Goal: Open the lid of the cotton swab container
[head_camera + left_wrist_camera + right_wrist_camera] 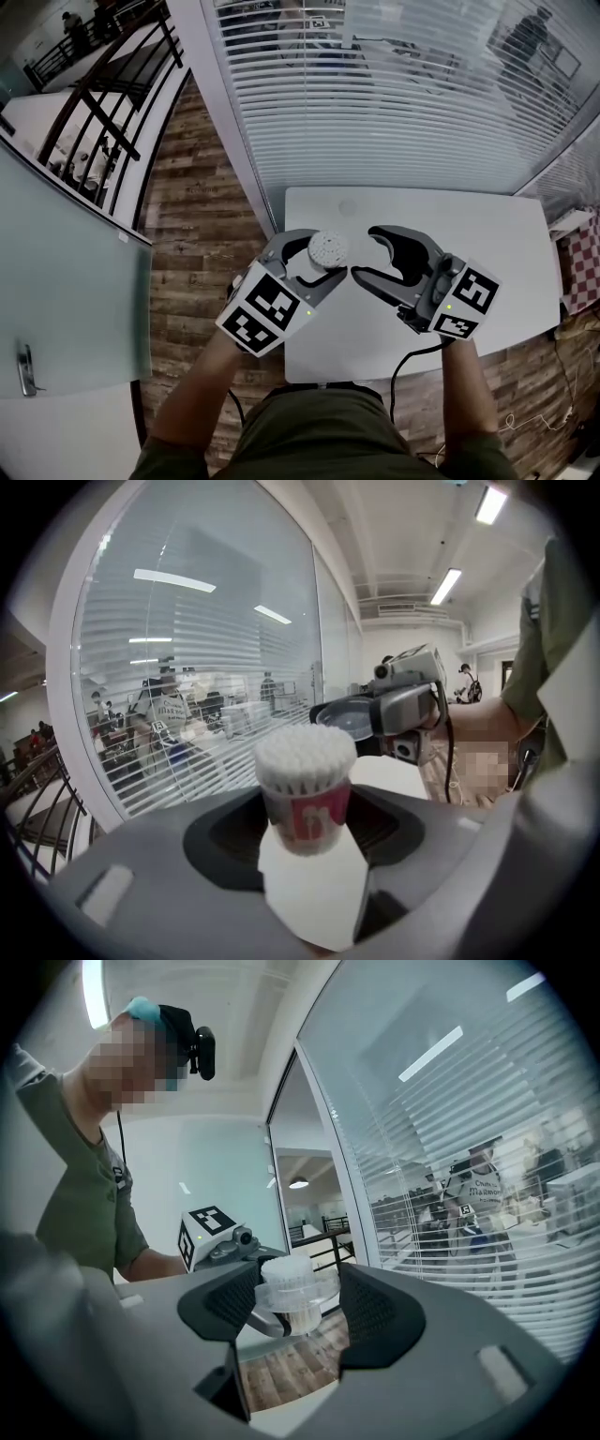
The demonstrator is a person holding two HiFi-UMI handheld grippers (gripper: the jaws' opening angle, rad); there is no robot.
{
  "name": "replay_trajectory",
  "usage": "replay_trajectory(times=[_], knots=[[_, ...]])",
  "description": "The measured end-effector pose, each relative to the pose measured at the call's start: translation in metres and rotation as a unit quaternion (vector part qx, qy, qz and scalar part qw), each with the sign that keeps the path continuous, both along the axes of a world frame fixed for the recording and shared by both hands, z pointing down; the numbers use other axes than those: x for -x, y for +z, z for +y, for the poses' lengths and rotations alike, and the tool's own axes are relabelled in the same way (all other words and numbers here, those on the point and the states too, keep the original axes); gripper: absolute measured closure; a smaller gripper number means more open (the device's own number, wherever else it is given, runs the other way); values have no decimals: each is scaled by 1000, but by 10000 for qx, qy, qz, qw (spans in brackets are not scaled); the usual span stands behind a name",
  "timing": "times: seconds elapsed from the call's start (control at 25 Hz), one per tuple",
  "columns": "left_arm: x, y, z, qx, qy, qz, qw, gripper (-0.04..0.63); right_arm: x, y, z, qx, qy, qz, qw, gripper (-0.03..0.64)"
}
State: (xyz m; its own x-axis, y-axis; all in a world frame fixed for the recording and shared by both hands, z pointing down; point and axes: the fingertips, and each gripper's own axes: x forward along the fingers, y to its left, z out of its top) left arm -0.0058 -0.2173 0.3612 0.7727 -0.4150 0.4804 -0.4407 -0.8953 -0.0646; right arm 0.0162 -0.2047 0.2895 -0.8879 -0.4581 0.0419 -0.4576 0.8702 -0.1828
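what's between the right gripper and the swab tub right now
Only the clear lid, gripped in the right gripper and already off the tub. The tub sits in the left gripper with its swab tips bare. Apart from the lid, there is just open air between the two.

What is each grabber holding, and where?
The left gripper holds the cotton swab container by its sides. The right gripper holds the clear lid by its rim.
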Motion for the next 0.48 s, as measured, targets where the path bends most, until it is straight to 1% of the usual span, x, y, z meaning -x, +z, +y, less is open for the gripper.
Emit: replay_trajectory(times=[0.48], knots=[[-9,-6,7,-56,-13,19,10000,333,-9,9,8,154,91,-126,9998,342]])
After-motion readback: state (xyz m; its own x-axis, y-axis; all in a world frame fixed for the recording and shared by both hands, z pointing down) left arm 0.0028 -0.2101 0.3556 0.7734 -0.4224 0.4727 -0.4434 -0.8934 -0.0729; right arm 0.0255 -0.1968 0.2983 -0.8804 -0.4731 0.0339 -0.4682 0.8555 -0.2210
